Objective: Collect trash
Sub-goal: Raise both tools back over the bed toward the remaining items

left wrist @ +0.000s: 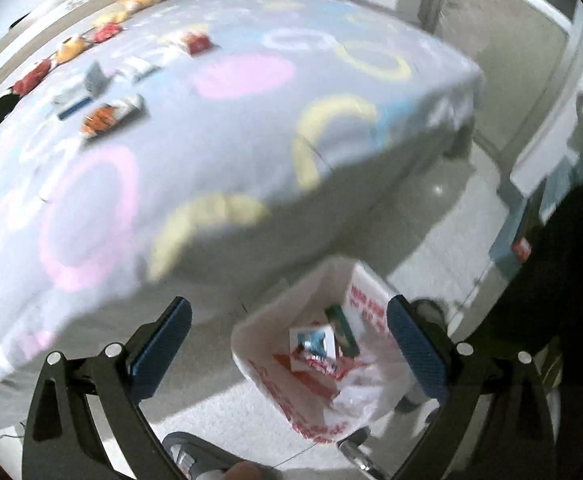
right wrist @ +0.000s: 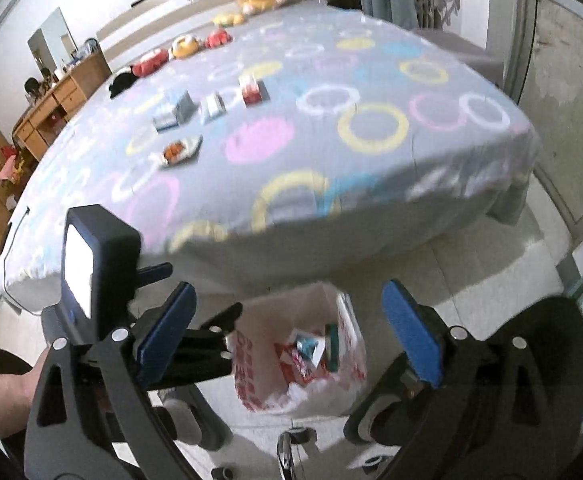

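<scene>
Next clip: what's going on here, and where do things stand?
A person with a handheld gripper in each hand is collecting trash from a bed. Both the left gripper and the right gripper are open and empty above a white plastic bag with red print on the floor, which already holds several wrappers. More small packets, including an orange snack wrapper and a red box, remain on the grey ring-patterned bedsheet.
</scene>
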`<state>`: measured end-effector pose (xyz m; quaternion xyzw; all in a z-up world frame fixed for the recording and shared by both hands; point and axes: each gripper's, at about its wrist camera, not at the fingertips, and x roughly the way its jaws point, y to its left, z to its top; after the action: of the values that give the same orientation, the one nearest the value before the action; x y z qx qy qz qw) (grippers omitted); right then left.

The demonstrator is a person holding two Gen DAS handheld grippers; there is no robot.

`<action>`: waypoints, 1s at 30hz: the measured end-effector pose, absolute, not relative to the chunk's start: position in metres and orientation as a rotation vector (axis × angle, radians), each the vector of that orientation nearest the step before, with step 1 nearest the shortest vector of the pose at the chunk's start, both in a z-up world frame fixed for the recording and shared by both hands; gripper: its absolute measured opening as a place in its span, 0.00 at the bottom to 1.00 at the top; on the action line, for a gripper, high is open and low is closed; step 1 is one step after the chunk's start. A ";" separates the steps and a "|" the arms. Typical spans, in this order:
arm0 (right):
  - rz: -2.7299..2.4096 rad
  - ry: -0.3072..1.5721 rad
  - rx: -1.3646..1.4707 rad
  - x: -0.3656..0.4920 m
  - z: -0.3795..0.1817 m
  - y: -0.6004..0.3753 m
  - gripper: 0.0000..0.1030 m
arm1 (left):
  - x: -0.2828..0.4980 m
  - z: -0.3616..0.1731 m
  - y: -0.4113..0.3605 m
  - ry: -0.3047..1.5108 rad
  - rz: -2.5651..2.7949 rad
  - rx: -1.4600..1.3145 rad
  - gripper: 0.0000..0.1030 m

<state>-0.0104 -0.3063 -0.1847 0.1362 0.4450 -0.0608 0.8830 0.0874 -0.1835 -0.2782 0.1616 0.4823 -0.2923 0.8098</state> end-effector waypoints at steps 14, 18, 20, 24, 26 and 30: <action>-0.087 0.822 0.164 0.073 -0.131 -0.321 0.90 | 0.191 -0.215 -0.137 0.919 -0.352 0.172 0.93; -0.072 0.816 0.145 0.111 -0.127 -0.327 0.91 | 0.223 -0.217 -0.131 0.937 -0.303 0.144 0.93; -0.063 0.822 0.145 0.133 -0.127 -0.331 0.91 | 0.238 -0.220 -0.127 0.951 -0.285 0.129 0.93; -0.041 0.818 0.118 0.174 -0.128 -0.335 0.91 | 0.267 -0.228 -0.118 0.993 -0.250 0.071 0.93; -0.028 0.825 0.094 0.196 -0.130 -0.335 0.91 | 0.278 -0.233 -0.118 1.016 -0.246 0.050 0.93; 0.005 0.836 0.053 0.232 -0.138 -0.330 0.91 | 0.292 -0.241 -0.123 1.033 -0.230 0.047 0.93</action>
<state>0.2322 -0.3305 -0.1381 0.0255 0.4058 0.0023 0.9136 0.2916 -0.1234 -0.2408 0.0222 0.4925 -0.1097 0.8631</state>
